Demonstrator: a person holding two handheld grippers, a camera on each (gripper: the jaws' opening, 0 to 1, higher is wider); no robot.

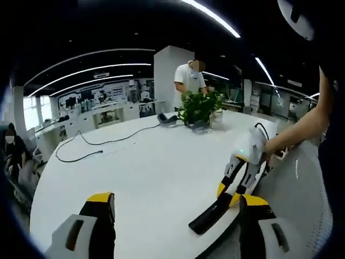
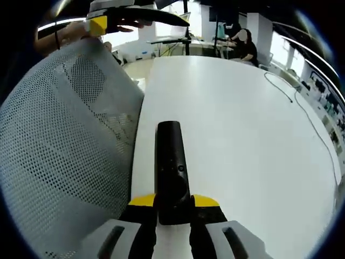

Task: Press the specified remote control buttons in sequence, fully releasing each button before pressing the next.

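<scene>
In the left gripper view, the left tool (image 1: 175,224) hovers with jaws spread wide over the white surface (image 1: 140,172); the black remote (image 1: 213,216) lies ahead to its right, gripped by the right tool (image 1: 240,181). In the right gripper view, the right tool (image 2: 172,208) clamps the remote (image 2: 170,167) between its jaws, pointing forward above the surface (image 2: 242,135), a mesh chair (image 2: 64,145) to its left.

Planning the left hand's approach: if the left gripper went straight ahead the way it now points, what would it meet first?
Probably nothing soon: the left gripper points across bare white table. The black cable and plant lie further on; depth is unclear. The remote sits off to its right.
</scene>
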